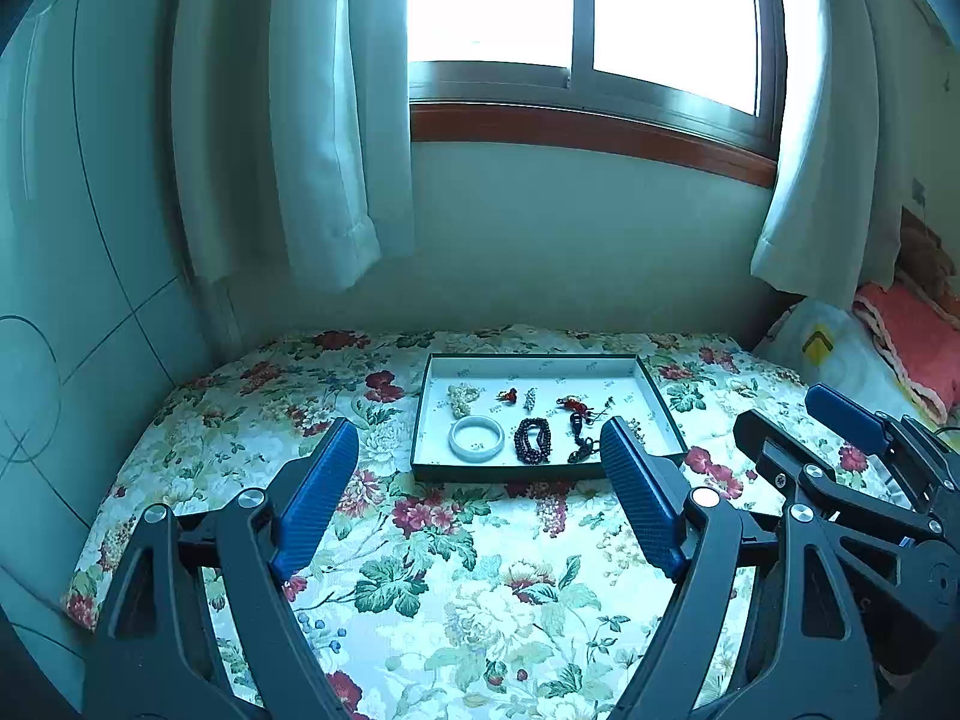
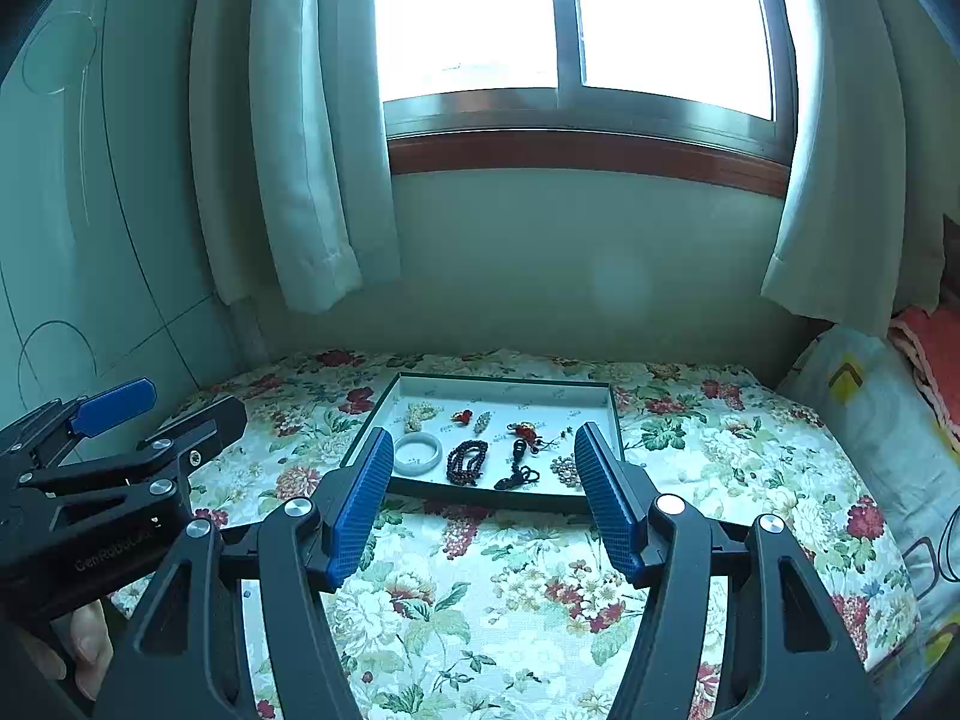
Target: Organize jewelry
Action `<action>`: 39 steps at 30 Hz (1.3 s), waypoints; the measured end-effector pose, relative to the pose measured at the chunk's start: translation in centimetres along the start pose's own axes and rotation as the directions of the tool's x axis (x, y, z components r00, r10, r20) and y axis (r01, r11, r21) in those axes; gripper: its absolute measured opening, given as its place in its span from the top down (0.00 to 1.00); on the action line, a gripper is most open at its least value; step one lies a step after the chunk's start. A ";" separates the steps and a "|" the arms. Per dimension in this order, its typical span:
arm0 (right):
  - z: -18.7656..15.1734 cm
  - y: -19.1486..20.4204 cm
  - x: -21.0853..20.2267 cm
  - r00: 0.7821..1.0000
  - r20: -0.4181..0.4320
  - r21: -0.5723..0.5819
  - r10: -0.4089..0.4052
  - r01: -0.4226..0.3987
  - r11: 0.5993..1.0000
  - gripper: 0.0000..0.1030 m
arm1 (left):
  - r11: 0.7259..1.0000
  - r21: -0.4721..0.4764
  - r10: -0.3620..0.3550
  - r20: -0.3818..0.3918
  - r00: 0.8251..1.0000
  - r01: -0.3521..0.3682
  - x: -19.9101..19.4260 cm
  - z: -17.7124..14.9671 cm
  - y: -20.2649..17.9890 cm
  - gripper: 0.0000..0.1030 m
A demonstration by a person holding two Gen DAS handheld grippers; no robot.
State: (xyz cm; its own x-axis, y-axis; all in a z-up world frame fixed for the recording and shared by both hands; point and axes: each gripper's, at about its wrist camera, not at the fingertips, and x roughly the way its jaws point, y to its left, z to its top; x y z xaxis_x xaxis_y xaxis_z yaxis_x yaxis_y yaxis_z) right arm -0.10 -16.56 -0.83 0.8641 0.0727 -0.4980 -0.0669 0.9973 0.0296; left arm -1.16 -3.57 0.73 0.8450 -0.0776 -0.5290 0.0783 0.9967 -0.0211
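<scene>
A shallow dark-rimmed tray (image 1: 540, 360) with a white floor sits on the floral bed; it also shows in the right wrist view (image 2: 504, 383). In it lie a white jade bangle (image 1: 477, 437), a dark red bead bracelet (image 1: 533, 440), a black cord pendant (image 1: 581, 441), a pearl cluster (image 1: 463, 395) and small red pieces (image 1: 509, 396). My left gripper (image 1: 480, 438) is open and empty, held short of the tray's near edge. My right gripper (image 2: 483, 447) is open and empty, beside it to the right; it shows side-on in the left wrist view (image 1: 798, 414).
The floral bedspread (image 1: 468, 576) covers the whole surface. A wall and curtains (image 1: 312, 120) stand behind the tray under a window. Pillows (image 2: 870, 420) lie at the right. A wardrobe wall (image 1: 72, 240) closes the left side.
</scene>
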 end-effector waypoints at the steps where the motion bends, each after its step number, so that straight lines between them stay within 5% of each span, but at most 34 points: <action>1: 0.0 0.0 0.0 1.000 0.000 0.001 0.000 0.000 1.000 0.39 | 1.000 0.000 0.000 -0.001 1.000 0.000 0.0 0.0 0.0 0.20; 39: 0.2 -0.1 -0.2 1.000 0.012 -0.001 -0.013 0.013 1.000 0.39 | 1.000 0.008 0.018 0.028 0.999 -0.018 -0.2 0.1 0.0 0.10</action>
State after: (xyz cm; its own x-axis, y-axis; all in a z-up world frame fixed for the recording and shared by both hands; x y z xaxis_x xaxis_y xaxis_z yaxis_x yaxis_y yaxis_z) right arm -0.15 -16.70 -0.54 0.8707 0.0595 -0.4883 -0.0560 0.9982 0.0217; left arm -1.22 -3.53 0.94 0.8610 -0.0603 -0.5050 0.0669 0.9977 -0.0050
